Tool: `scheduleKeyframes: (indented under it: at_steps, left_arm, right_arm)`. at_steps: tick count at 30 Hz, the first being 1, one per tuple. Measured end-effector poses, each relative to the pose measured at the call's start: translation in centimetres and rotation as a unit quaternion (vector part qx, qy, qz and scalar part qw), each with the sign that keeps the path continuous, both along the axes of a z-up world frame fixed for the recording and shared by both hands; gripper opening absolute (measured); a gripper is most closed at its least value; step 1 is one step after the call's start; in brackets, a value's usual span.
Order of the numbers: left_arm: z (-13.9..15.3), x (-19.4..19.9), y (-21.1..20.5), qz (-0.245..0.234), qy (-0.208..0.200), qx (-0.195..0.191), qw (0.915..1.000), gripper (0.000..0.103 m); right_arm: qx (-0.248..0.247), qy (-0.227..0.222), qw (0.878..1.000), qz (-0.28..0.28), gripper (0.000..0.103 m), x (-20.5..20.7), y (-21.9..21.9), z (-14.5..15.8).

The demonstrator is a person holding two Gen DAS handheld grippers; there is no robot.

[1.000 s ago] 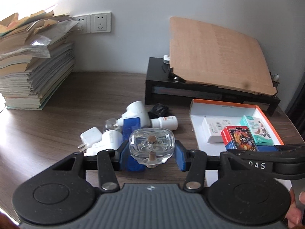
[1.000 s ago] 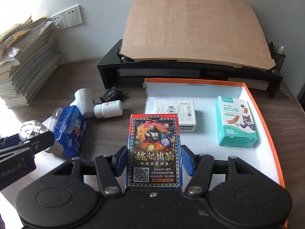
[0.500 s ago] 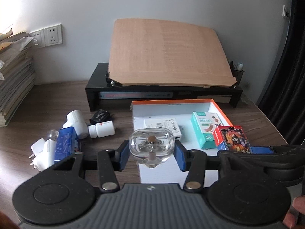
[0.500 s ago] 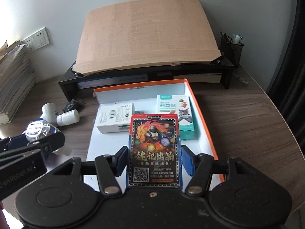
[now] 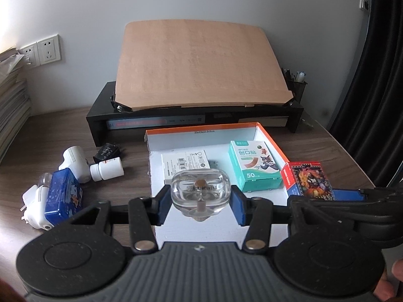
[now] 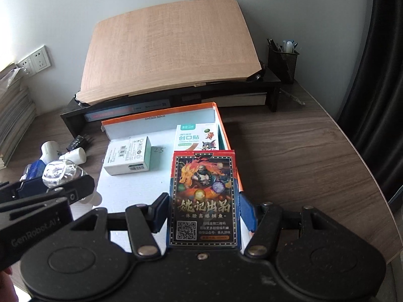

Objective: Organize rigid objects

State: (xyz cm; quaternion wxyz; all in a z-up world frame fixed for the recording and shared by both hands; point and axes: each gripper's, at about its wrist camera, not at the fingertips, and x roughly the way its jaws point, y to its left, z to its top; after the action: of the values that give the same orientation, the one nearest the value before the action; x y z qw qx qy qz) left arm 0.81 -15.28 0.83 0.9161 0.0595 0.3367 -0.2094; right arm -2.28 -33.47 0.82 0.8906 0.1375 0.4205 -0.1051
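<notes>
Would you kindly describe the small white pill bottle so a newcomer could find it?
Start at the orange-rimmed box on the desk and look just left of it. The white pill bottle lies on its side, between a black adapter and a blue tin, the only capped cylinder there.

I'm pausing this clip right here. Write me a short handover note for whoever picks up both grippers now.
Left gripper: shut on the clear glass bottle, held above the near end of the orange-rimmed tray.
Right gripper: shut on the card box, over the tray's right rim.
Done: the white carton and the plaster box lie in the tray.
Left: set down both held items, probably in the tray. Then fetch the things on the desk to the tray's left: blue tin, white pill bottle, white plug adapters, white handheld device, black charger.
</notes>
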Motion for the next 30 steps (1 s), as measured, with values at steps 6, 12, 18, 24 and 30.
scheduleKeyframes:
  at_steps: [6,12,18,24,30]
  left_arm:
    - [-0.1,0.0,0.1,0.006,0.004,0.002,1.0000,0.050]
    - [-0.2,0.0,0.6,0.013,0.008,0.003,0.9999,0.050]
    - [-0.2,0.0,0.8,0.016,0.010,0.003,0.9998,0.050]
    - [-0.4,0.0,1.1,0.018,0.013,0.004,0.9998,0.050]
    - [-0.5,0.0,1.3,0.021,0.015,0.004,0.9997,0.050]
  right_arm:
    - [0.004,0.001,1.000,0.005,0.071,0.0,0.2,-0.2]
    - [0.005,0.003,1.000,0.011,0.071,0.3,0.5,-0.5]
    - [0.006,0.005,1.000,0.014,0.071,0.4,0.9,-0.5]
    - [0.008,0.008,1.000,0.018,0.071,0.4,0.8,-0.7]
    - [0.009,0.010,1.000,0.021,0.071,0.6,1.0,-0.8]
